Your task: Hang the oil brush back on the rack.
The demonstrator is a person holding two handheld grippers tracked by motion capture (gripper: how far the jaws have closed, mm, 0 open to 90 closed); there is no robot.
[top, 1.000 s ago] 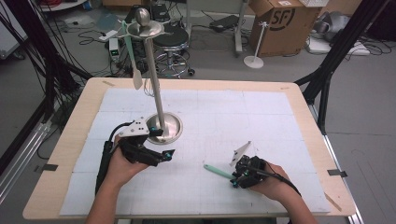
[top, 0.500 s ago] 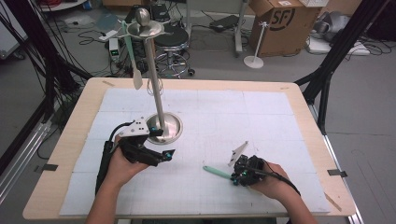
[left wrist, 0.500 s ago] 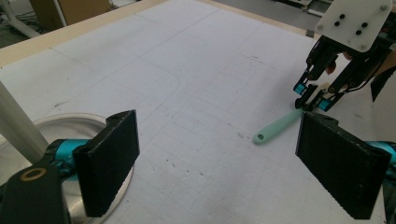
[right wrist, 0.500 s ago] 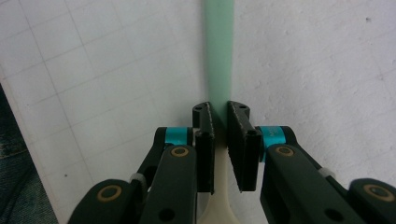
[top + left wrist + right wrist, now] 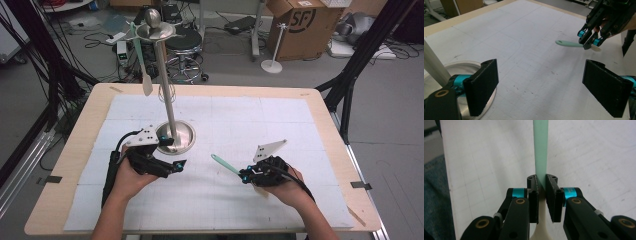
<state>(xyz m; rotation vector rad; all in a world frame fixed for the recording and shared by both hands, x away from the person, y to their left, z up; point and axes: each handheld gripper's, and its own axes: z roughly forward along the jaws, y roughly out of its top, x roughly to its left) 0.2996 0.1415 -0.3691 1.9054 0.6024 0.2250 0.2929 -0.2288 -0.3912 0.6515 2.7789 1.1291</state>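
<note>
A metal stand rises from a round base (image 5: pixel 182 131) on the white mat. A green-handled spatula with a white blade (image 5: pixel 144 75) hangs from its top disc. My left gripper (image 5: pixel 178 153) stands open just in front of the base, nothing between its pads (image 5: pixel 483 87). The base (image 5: pixel 461 68) lies under its left jaw. My right gripper (image 5: pixel 243 175) is shut on a second spatula (image 5: pixel 223 164), whose green handle points left toward the stand. In the right gripper view the jaws (image 5: pixel 541 187) clamp the green handle (image 5: pixel 541 150) just above the white blade (image 5: pixel 541 226). The left gripper view shows it held off the mat (image 5: pixel 569 43).
The white mat (image 5: pixel 280 115) covers most of the wooden table (image 5: pixel 75 150). Beyond the far edge are a stool, cables and a cardboard box (image 5: pixel 295 22). Black frame legs stand at both sides of the table.
My right gripper has moved left and away from the front edge, carrying the spatula up off the mat. The left gripper has stayed where it was.
</note>
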